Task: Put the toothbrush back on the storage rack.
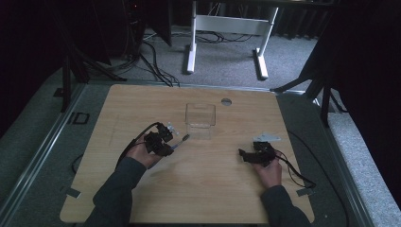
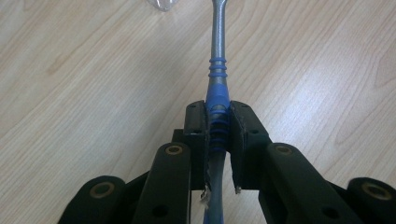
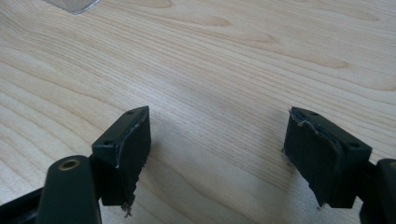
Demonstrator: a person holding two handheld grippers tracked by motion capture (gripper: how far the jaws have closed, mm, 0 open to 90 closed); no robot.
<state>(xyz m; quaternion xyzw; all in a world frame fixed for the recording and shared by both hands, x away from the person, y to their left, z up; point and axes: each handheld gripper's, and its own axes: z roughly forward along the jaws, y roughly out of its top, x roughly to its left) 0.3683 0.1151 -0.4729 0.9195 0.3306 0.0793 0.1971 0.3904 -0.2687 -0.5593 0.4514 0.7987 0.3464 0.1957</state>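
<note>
- Left gripper view has a slim tool (image 2: 218, 70) running straight out from between the jaws: a grey metal shaft with a blue ribbed collar, its far end leaving the top of the picture, so I cannot tell what kind of tool it is.
- It looks stiff and light. The smooth metal would likely slip, so the ribbed blue section is the sensible place to hold, and that is where the pads press.
- Left gripper (image 1: 163, 140) is clamped on the tool, which in the high view points toward a clear plastic box (image 1: 200, 120) standing near the middle of the desk (image 1: 142, 104).
- Right gripper (image 3: 217, 161) is spread wide and holds nothing, low over bare wood, well apart from the tool.
- Box walls look thin, so the tip should go in gently.
</note>
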